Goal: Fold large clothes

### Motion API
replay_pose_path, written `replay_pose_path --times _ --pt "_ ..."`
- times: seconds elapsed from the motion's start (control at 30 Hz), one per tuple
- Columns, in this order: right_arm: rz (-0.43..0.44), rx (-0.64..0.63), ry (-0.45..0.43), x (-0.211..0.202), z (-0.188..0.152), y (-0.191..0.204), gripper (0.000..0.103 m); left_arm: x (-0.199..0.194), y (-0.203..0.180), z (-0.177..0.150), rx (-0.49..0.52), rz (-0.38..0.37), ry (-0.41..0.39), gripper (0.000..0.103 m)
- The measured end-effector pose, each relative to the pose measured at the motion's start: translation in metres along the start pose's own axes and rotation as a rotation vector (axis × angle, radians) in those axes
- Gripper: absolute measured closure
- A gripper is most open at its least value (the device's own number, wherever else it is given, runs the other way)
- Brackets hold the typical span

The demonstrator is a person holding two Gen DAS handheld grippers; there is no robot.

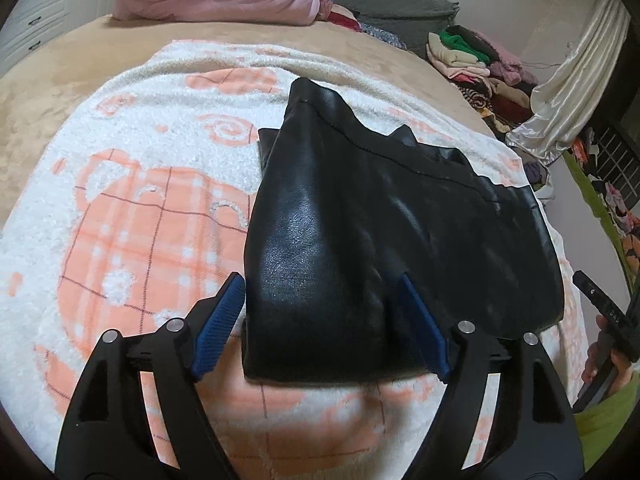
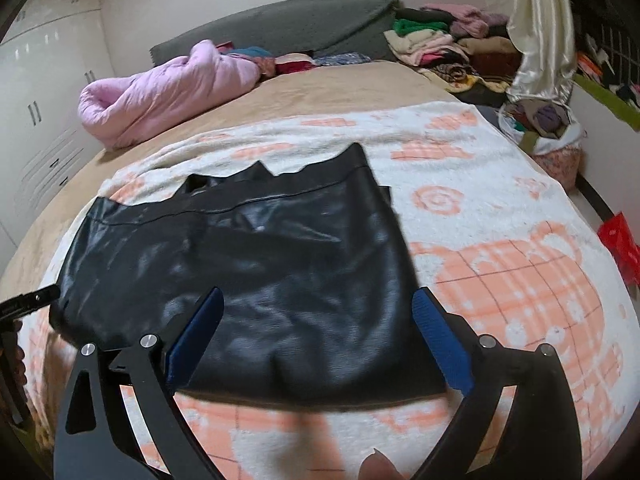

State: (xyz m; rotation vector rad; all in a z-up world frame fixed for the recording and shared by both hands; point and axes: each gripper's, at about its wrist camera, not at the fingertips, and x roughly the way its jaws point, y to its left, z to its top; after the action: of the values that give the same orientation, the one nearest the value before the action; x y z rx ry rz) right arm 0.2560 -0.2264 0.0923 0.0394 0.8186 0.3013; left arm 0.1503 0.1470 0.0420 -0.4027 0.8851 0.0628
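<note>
Here, both tools hover apart over one garment on a bed.
Left gripper [image 1: 320, 320]: jaws spread wide, holding nothing, straddling the garment's near left corner.
Right gripper [image 2: 316, 332]: likewise released, poised over the near right edge.
Black leather-look garment [image 1: 380, 220]: folded flat on the peach-and-white blanket [image 1: 140, 220], hem toward the far side.
Handling: probably heavyish, supple yet springy, with a slick surface that may slide from the blue pads [image 1: 218, 320].
Hold: best pinched at the near corners, through all layers.
Backdrop: pink quilt [image 2: 160, 96], piled clothes [image 2: 440, 44] far right.
</note>
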Motion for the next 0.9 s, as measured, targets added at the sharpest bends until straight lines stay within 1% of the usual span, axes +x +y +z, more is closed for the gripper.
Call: replay_pose_path --times 0.03,0.07,0.1,0.17,0.27,0.3,0.33,0.37,0.4,0.47,0.53,0.67,0.7,0.77,0.9 --pt "0.006 -0.008 0.001 0.0 -0.001 0.004 0.008 -0.001 -0.001 0.0 0.004 0.002 -0.001 0.03" --pt "0.015 -0.019 0.0 -0.001 -0.002 0.01 0.008 -0.003 -0.002 0.0 0.007 0.005 -0.003 0.026" --pt "0.024 -0.028 -0.001 -0.001 -0.003 0.015 0.008 -0.004 -0.002 -0.001 0.01 0.009 -0.006 0.024" --pt "0.045 -0.055 -0.005 -0.004 -0.005 0.028 0.008 -0.008 -0.003 -0.002 0.017 0.019 -0.016 0.023" --pt "0.087 -0.077 -0.006 -0.006 -0.007 0.046 0.01 -0.013 -0.001 -0.006 0.025 0.035 -0.024 0.02" --pt "0.117 -0.096 -0.008 -0.007 -0.008 0.057 0.015 -0.014 0.0 -0.007 0.027 0.043 -0.024 0.017" --pt "0.133 -0.107 -0.009 -0.007 -0.009 0.064 0.032 -0.014 0.001 -0.007 0.026 0.047 -0.024 0.016" --pt "0.155 -0.123 -0.006 -0.006 -0.01 0.074 0.046 -0.014 0.003 -0.008 0.019 0.048 -0.024 0.015" --pt "0.171 -0.135 0.001 -0.004 -0.01 0.083 0.048 -0.013 0.006 -0.009 0.009 0.044 -0.021 0.015" --pt "0.184 -0.168 0.027 0.005 -0.012 0.103 0.049 -0.011 0.01 -0.009 -0.008 0.04 -0.015 0.015" --pt "0.167 -0.194 0.048 0.016 -0.014 0.116 0.049 -0.008 0.013 -0.01 -0.019 0.035 -0.006 0.015" --pt "0.1 -0.187 0.166 0.053 -0.026 0.13 0.054 -0.002 0.015 -0.008 -0.029 0.025 0.006 0.015" --pt "0.09 -0.189 0.177 0.059 -0.029 0.131 0.054 -0.001 0.015 -0.006 -0.031 0.021 0.007 0.013" --pt "0.081 -0.206 0.187 0.067 -0.032 0.133 0.054 0.005 0.015 -0.003 -0.027 0.02 0.012 0.012" --pt "0.116 -0.171 0.191 0.073 -0.034 0.125 0.053 0.023 0.017 0.009 -0.035 0.056 0.026 0.012"
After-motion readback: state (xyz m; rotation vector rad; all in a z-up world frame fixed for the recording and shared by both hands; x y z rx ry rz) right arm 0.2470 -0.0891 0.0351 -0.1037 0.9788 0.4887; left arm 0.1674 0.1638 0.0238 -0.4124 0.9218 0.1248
